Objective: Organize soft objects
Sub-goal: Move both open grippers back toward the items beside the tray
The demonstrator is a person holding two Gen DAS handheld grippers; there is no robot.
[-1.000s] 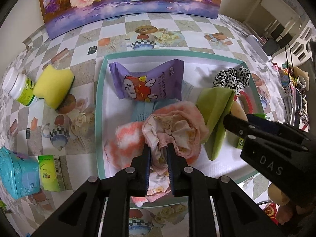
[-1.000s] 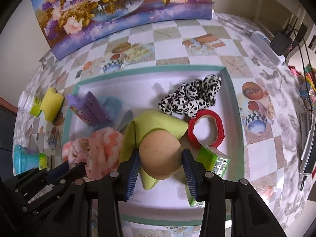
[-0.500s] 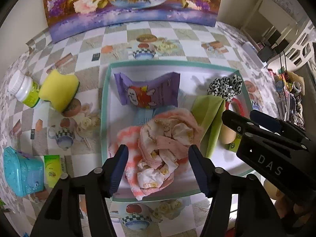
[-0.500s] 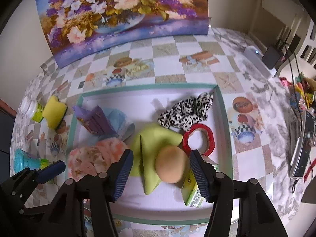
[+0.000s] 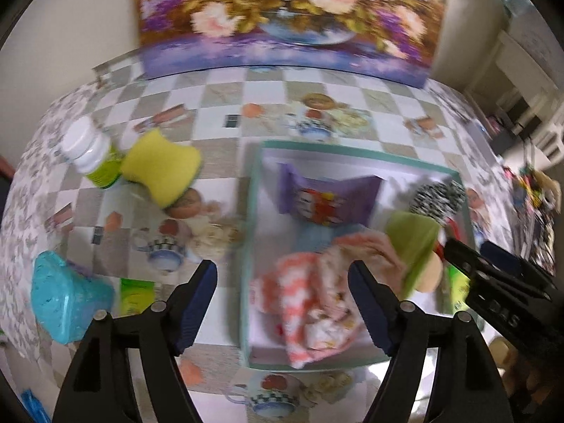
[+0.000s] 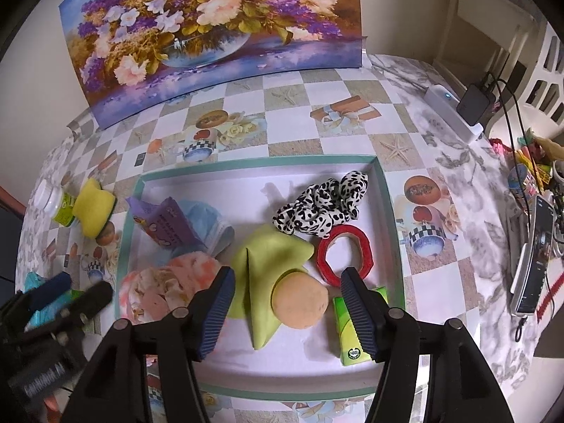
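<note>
A teal-rimmed tray holds a pink-orange cloth bundle, a purple wipes pack, a folded green cloth, a tan round sponge, a spotted scrunchie and a red ring. My left gripper is open and empty, raised above the tray's left rim. My right gripper is open and empty, above the tan sponge. A yellow sponge lies on the table left of the tray.
A white-capped bottle, a teal container and a green box stand left of the tray. A green carton lies in the tray's front right. A flower painting leans at the back. Phones and cables lie at the right.
Both grippers opened, letting go of the pink cloth bundle and the tan sponge in the tray, then lifted back. The left gripper has swung to the left.
</note>
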